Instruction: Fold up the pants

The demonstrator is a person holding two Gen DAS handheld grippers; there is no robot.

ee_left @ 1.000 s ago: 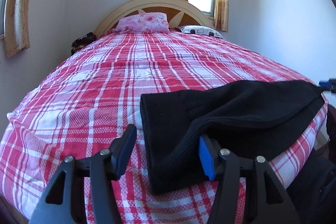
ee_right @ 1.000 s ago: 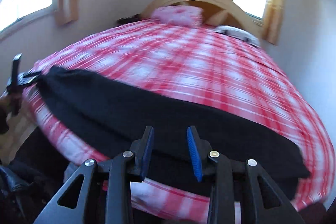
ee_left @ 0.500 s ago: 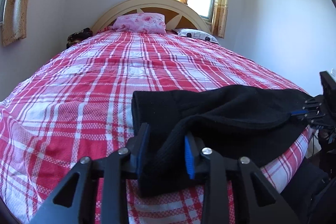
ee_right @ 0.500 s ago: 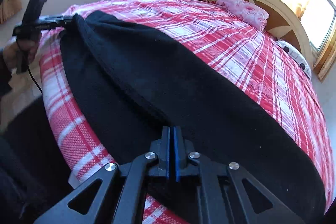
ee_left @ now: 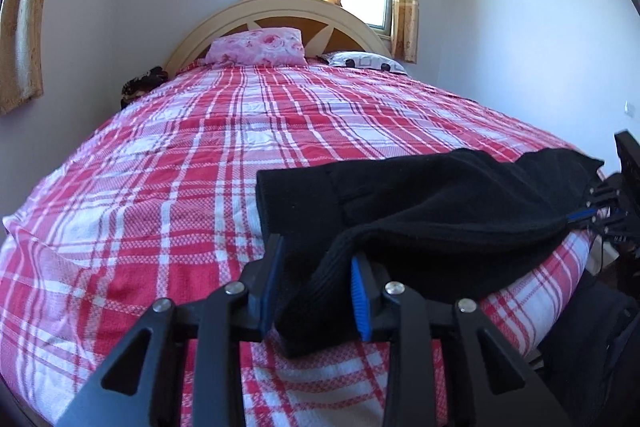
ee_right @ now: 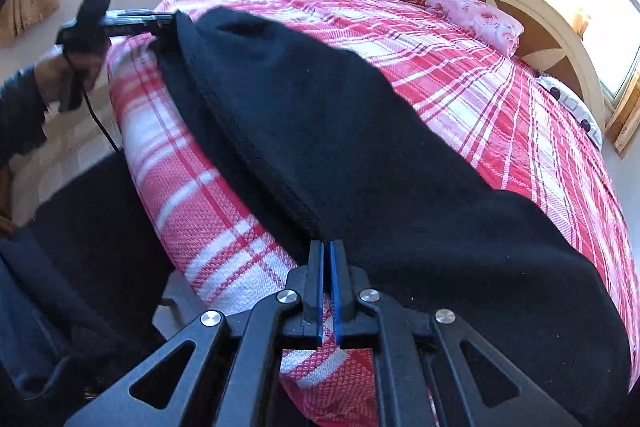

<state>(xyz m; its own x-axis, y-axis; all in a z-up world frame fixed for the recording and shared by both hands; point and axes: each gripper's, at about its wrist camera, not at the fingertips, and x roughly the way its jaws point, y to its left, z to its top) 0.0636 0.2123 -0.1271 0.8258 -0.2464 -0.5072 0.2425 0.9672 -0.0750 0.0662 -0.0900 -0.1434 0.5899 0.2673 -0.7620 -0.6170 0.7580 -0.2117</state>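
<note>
Here, black pants (ee_left: 436,211) are seen lying across the near edge of a bed (ee_left: 192,163) covered w/ a red-and-white plaid spread, stretched lengthwise between the two claws. In the left wrist view, the left claw (ee_left: 316,291) is shown partly closed around a bunched, ribbed end of the pants; the fabric sits between the blue pads (ee_left: 359,297), w/ the right pad touching it, but a firm pinch can't be confirmed since a gap remains by the left pad. At the far right of that view the right claw (ee_left: 580,215) is seen pinching the other end of the garment, which is lifted a bit there. In the right wrist view, the right claw (ee_right: 326,291) is shown w/ jaws nearly together, only a thin slit left, and the pants' edge (ee_right: 360,155) is caught at their tips. The left claw (ee_right: 160,23) is seen at the far end in that view, held by a hand (ee_right: 68,67), at the corner of the cloth. A pink floral pillow (ee_left: 258,47) and a white patterned pillow (ee_left: 366,62) are placed by the curved headboard (ee_left: 280,7), well apart from the pants.
</note>
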